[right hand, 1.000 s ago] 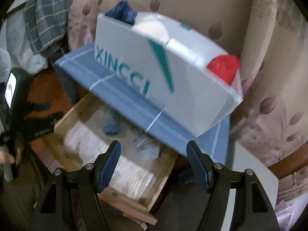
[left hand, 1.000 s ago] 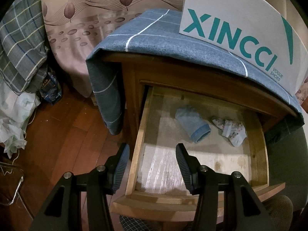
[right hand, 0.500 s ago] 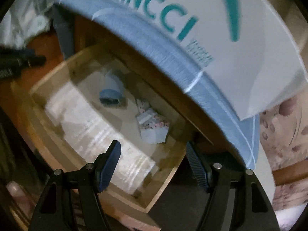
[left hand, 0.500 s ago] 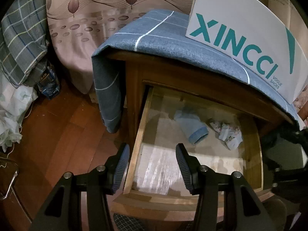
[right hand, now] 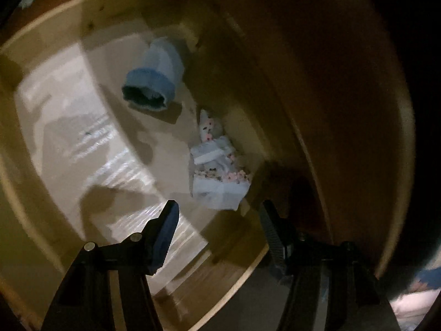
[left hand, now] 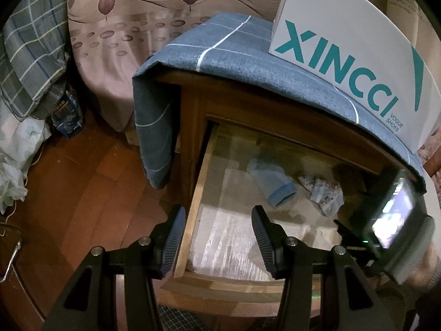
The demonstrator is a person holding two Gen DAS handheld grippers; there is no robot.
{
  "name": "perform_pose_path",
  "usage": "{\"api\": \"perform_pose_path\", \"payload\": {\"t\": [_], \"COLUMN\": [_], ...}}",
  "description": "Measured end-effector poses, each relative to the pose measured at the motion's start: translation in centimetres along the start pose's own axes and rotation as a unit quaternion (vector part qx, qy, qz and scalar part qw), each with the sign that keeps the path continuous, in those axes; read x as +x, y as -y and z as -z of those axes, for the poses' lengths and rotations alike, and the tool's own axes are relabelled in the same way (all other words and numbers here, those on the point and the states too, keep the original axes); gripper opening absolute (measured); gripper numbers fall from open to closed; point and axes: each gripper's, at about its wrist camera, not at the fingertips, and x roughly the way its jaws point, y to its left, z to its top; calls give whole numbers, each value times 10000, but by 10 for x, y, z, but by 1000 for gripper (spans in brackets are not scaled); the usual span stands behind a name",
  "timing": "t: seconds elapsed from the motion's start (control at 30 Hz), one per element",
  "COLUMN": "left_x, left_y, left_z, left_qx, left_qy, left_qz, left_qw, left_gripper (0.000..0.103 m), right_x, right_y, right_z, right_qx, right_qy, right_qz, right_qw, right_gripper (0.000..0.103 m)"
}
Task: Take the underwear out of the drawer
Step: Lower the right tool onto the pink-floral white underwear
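The wooden drawer [left hand: 193, 212] is standing pulled out of the nightstand [left hand: 275, 115], and the patterned underwear [right hand: 217, 171] is lying crumpled toward its far right corner, just right of a rolled blue garment [right hand: 154, 82]. The right tool [right hand: 217, 220] is reaching down into the drawer, its jaws just narrowing but parted and gripping nothing, the underwear lying just beyond its tips. The left tool [left hand: 215, 237] is hovering over the drawer's near left edge, jaws half open and empty.
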Motion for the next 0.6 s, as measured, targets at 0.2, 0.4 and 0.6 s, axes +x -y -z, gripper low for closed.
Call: {"api": "perform_pose_path", "payload": {"t": [0.2,0.4,0.6], "left_x": [3,4,6], "left_y": [-1,-1,0], "left_z": [-1,-1,-1], "left_qx": [-31,-31,-12], "left_qy": [-34,-49,-77], "left_qz": [18,10,-9], "left_qw": [10000,10000,10000], "left_gripper": [51,51,51], "right_x": [25,35,45], "right_y": [-13,-8,-6], "right_z": [-9,-14,-20], "right_qx": [-389,-285,-162], "right_qy": [-132,-101,-107], "right_qz": [297,210,132], "right_qw": [9987,9993,9997], "right_gripper": [56,56,56]}}
